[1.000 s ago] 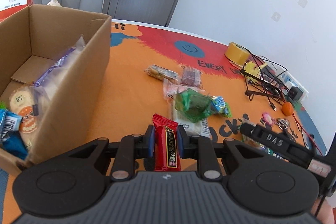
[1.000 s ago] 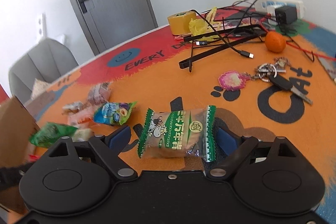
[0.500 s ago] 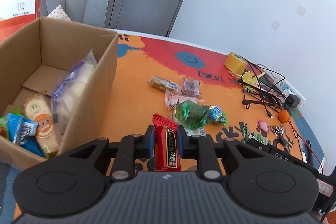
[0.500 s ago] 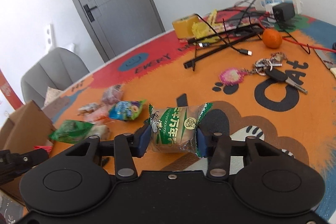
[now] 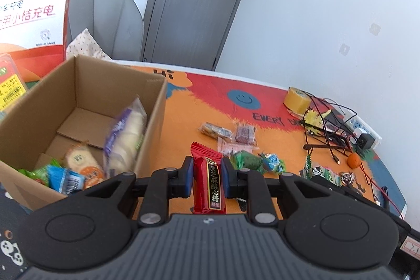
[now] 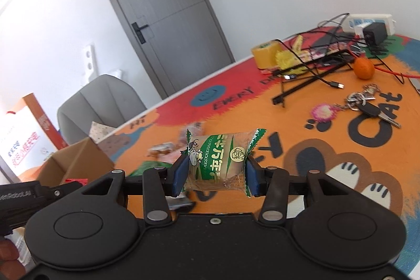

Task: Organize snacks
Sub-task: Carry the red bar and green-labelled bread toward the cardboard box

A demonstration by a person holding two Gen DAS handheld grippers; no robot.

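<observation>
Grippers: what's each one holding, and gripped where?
Left gripper: red candy bar, pinched across its long sides. Right gripper: green-and-clear pastry pack, clamped at its crimped ends.

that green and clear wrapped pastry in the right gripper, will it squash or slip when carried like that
The green-wrapped pastry probably gives a little: its film puckers where the right gripper pinches it. It looks light, since it sits level between the pads. The glossy wrapper could slide, and the crimped ends are likely floppy.

Orange (image 6: 363, 68) at 2 o'clock on patterned table mat (image 6: 302, 112), just beside tangled black cables (image 6: 312, 75). Keys with pink fob (image 6: 351, 106) at 3 o'clock. Yellow tape roll (image 5: 296, 100) and power strip (image 6: 367, 22) at far edge. Grey door (image 5: 194, 1) at 12 o'clock; grey chair (image 5: 102, 22) and paper bag (image 5: 31, 9) at 10 o'clock.
</observation>
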